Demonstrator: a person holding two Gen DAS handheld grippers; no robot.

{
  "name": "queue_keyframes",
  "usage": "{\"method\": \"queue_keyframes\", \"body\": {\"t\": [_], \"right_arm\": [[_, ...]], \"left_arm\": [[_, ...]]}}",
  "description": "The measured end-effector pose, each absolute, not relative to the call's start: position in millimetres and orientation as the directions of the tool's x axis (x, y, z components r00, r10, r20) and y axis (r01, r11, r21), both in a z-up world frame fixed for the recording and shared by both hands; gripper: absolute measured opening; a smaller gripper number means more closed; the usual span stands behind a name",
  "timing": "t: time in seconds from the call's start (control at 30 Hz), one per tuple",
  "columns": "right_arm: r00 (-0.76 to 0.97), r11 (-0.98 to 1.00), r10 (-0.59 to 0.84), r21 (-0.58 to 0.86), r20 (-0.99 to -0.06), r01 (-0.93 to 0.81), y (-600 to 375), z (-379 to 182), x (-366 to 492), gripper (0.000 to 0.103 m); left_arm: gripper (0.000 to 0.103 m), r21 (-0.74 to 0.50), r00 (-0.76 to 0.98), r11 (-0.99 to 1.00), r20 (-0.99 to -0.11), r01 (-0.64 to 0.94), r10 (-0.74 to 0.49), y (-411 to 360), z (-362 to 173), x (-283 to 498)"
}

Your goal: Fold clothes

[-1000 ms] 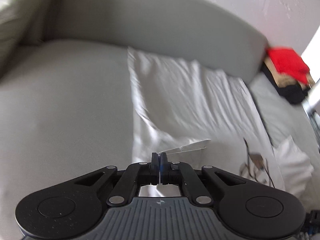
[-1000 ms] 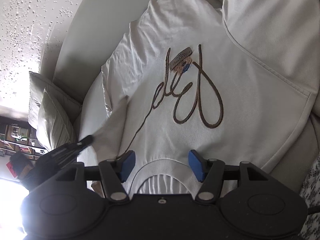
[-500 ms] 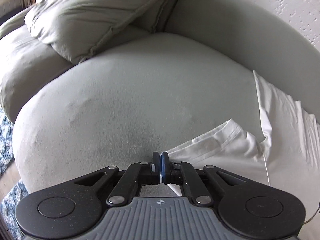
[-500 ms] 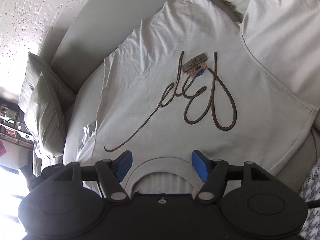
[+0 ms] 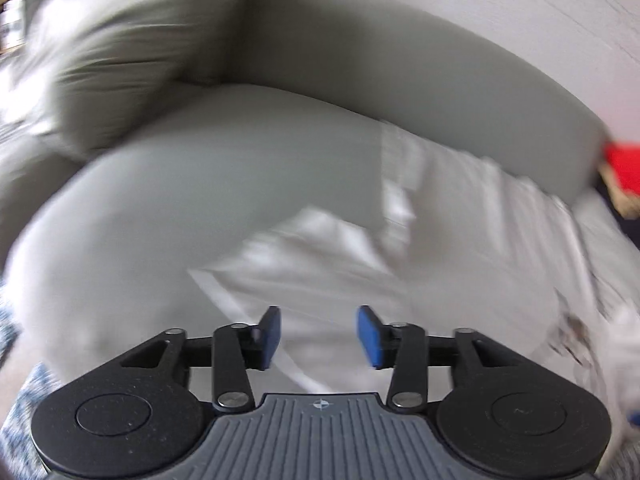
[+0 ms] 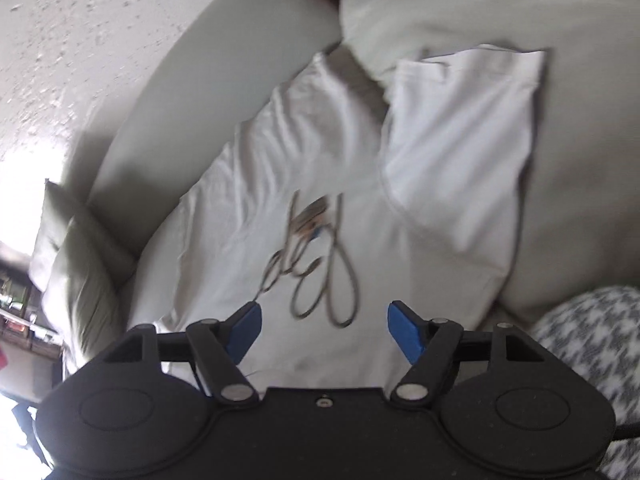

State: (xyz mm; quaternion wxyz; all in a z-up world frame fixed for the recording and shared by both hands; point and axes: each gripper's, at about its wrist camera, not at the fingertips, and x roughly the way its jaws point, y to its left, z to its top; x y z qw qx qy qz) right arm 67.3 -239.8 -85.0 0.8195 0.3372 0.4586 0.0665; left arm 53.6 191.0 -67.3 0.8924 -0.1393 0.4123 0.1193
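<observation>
A: Where is the white T-shirt (image 6: pixel 320 168)?

B: Spread flat on the grey sofa (image 6: pixel 580 160), front up. The right wrist view shows the brown looping script (image 6: pixel 316 264) on its chest and one sleeve (image 6: pixel 460 140) lying out to the side.

A: And the left wrist view?

B: Blurred (badly), but it shows the other sleeve (image 5: pixel 320 248) lying on the seat, plus a grey cushion (image 5: pixel 120 68) at the sofa's corner.

A: The fingers?

B: The left gripper (image 5: pixel 319 338) is opening, its blue pads apart above the sleeve and clear of the cloth. The right gripper (image 6: pixel 324 330) is also opening, wide apart over the shirt's chest, nothing clamped.

A: Anything else?

B: Something red (image 5: pixel 624 164) beyond the backrest, and a houndstooth fabric (image 6: pixel 592 344) at the right view's edge.
</observation>
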Motion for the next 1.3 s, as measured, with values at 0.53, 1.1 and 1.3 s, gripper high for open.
{"method": "queue_keyframes", "body": {"t": [0.53, 1.1, 1.3], "right_arm": [[0.376, 0.972, 0.061, 0.14, -0.925, 0.188, -234, -104, 94, 0.033], [0.677, 0.847, 0.405, 0.532, -0.615, -0.023, -244, 41, 95, 0.058], [0.704, 0.824, 0.425, 0.564, -0.569, -0.042, -236, 23, 163, 0.057]], "left_arm": [[0.077, 0.211, 0.277, 0.879, -0.895, -0.428, 0.35, 186, -111, 81], [0.059, -0.044, 0.747, 0.963, -0.642, -0.265, 0.176, 138, 28, 65], [0.043, -0.041, 0.783, 0.976, -0.605, -0.214, 0.146, 118, 12, 116]]}}
